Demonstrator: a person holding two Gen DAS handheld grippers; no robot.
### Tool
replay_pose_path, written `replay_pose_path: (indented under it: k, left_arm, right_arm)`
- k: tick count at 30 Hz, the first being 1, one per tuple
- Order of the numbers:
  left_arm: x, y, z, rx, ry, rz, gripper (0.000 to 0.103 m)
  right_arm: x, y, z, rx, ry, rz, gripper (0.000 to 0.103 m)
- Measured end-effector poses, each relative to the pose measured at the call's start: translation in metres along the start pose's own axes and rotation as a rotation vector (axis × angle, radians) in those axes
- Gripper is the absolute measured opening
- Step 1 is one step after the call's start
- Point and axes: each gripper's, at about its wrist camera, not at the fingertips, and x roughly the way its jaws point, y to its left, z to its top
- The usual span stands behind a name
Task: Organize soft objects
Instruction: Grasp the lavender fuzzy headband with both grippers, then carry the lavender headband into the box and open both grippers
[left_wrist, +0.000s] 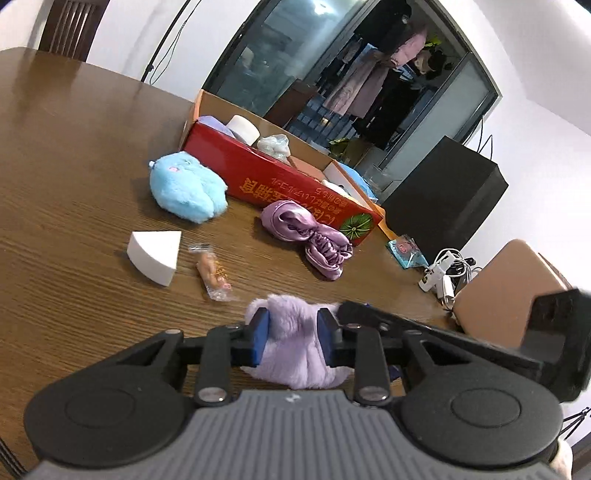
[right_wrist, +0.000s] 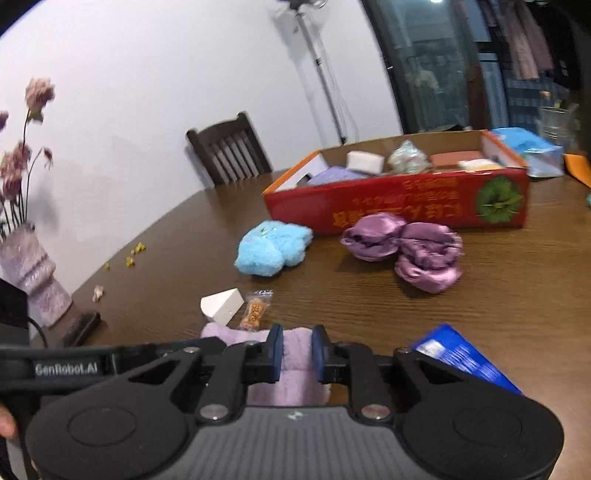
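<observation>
In the left wrist view, the left gripper pinches a lilac plush between its blue pads, low over the table; a blue plush and a satin cloth lie beside the red box. In the right wrist view, the right gripper pinches the same lilac plush; the white wedge and a snack packet lie just beyond it.

A box stands toward the far edge of the table, with a plush toy and a bunched cloth just before it, and a wedge block beside a wrapped snack nearer the near edge.
</observation>
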Motion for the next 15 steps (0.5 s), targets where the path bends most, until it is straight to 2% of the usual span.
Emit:
replay_pose_path:
  k: [3,5,10,13,15]
  left_arm:
    - [0.003,-0.003,-0.004,0.026,0.006,0.048,0.036]
    - [-0.002,-0.002,-0.008,0.026,0.008,0.049,0.041]
    - [0.001,-0.002,-0.009,0.015,0.017,0.042,0.041]
    - [0.006,-0.001,-0.009,0.013,0.033,0.041,0.024]
    - [0.007,-0.001,-0.008,0.018,0.031,0.032,0.019]
  right_arm:
    - [-0.008,-0.007,-0.002,0.006,0.0,-0.028,0.026]
    - [-0.01,-0.011,-0.005,0.011,-0.001,-0.03,0.033]
    - [0.0,-0.012,-0.009,0.02,0.015,0.0,0.035]
    - [0.015,-0.015,-0.012,0.036,0.044,0.001,0.035]
    - [0.016,-0.018,-0.013,0.048,0.041,0.015,0.032]
